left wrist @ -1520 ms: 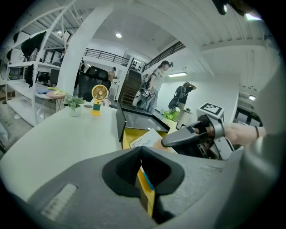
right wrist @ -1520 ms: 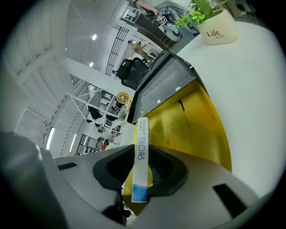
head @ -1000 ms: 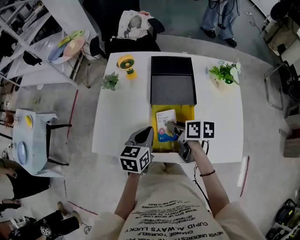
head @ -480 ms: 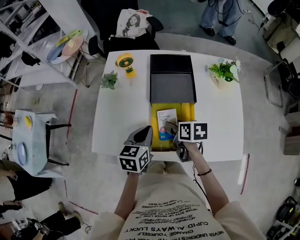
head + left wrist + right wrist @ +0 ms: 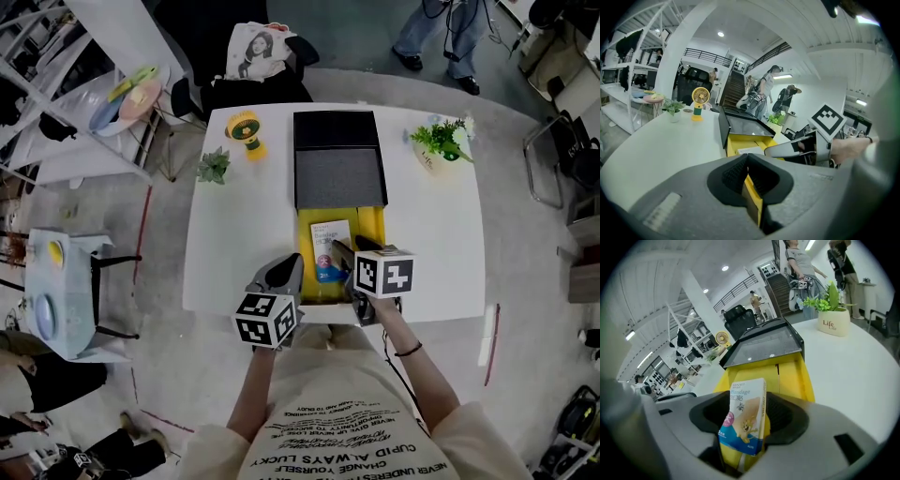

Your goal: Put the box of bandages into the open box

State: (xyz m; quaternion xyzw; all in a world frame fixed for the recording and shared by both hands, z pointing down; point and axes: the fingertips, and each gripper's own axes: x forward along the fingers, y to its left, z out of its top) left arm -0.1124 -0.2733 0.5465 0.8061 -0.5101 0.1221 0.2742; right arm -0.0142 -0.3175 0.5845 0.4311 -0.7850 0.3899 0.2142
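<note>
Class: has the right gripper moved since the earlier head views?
Yes: the right gripper, jaws opening around the blue-and-white bandage box, has drawn back towards the white table's near edge.

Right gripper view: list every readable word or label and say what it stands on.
"Bandage": on the front of the box of bandages.
"Life": on the white plant pot; the smaller line under it is unclear.
The box's other print: too small to read.
</note>
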